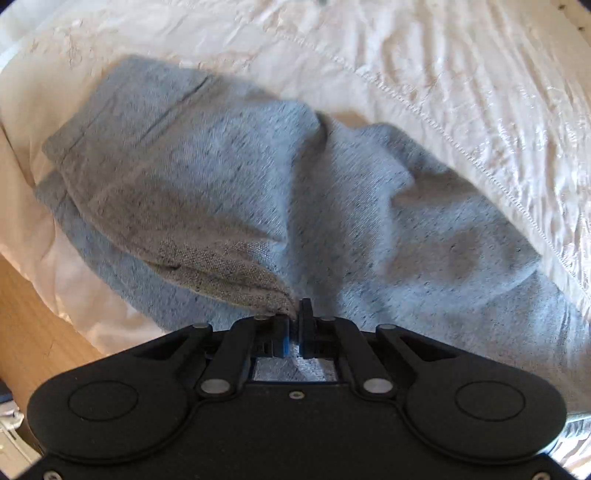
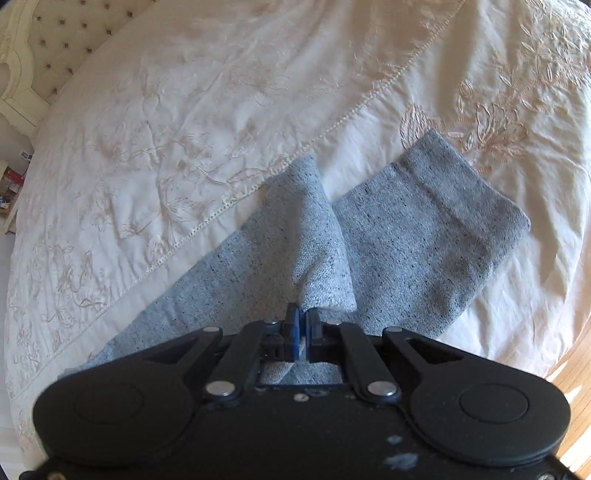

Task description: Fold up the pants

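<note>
Grey knit pants [image 1: 229, 177] lie on a cream embroidered bedspread [image 1: 424, 66]. In the left wrist view the waistband end lies at the upper left and a leg runs off to the right. My left gripper [image 1: 294, 325] is shut on a raised fold of the pants near their edge. In the right wrist view the pants [image 2: 406, 243] show a leg with its cuff at the upper right. My right gripper [image 2: 303, 328] is shut on a lifted ridge of the same fabric, pulled up into a peak.
The bedspread [image 2: 184, 110] spreads wide around the pants. A tufted headboard [image 2: 55, 33] stands at the upper left of the right wrist view. Wooden floor [image 1: 26, 314] shows past the bed's edge at lower left, and also in the right wrist view [image 2: 576, 369].
</note>
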A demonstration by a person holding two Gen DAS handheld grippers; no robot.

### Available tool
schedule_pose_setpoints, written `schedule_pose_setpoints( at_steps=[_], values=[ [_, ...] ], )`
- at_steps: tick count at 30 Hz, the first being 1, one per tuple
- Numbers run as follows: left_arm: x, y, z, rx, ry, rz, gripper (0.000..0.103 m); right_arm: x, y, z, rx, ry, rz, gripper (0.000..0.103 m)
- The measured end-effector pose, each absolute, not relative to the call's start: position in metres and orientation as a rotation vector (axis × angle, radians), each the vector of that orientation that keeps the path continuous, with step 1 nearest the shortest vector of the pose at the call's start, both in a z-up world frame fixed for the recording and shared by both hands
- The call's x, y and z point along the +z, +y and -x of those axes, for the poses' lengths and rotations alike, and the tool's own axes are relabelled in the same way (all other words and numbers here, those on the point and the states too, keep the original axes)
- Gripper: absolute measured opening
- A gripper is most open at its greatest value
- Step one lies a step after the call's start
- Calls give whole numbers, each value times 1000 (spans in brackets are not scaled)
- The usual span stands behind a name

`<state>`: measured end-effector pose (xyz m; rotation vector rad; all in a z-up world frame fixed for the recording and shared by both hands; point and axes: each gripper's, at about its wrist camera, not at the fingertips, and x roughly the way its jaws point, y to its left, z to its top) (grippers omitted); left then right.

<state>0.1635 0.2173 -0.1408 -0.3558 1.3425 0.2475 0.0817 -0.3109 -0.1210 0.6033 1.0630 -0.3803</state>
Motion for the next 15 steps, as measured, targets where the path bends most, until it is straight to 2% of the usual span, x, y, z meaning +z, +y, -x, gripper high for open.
schedule_pose_setpoints(
  at_steps=[3,9,12,14,15],
  values=[
    [-136,217,-167,261,1326,317,5,-104,-308,-75,-357,1020,-587,4],
    [-171,232,-154,337,1430,363,6,-151,-309,-46,-432,1192,-673,4],
    [-172,224,-164,329,1435,320,6,-154,-318,-38,-499,1171,-740,4],
    [-172,220,-171,320,1443,295,6,-140,-307,-47,-478,1130,-645,4],
    [-174,218,-175,319,1450,286,6,-130,-291,-57,-424,1109,-505,4]
  ],
)
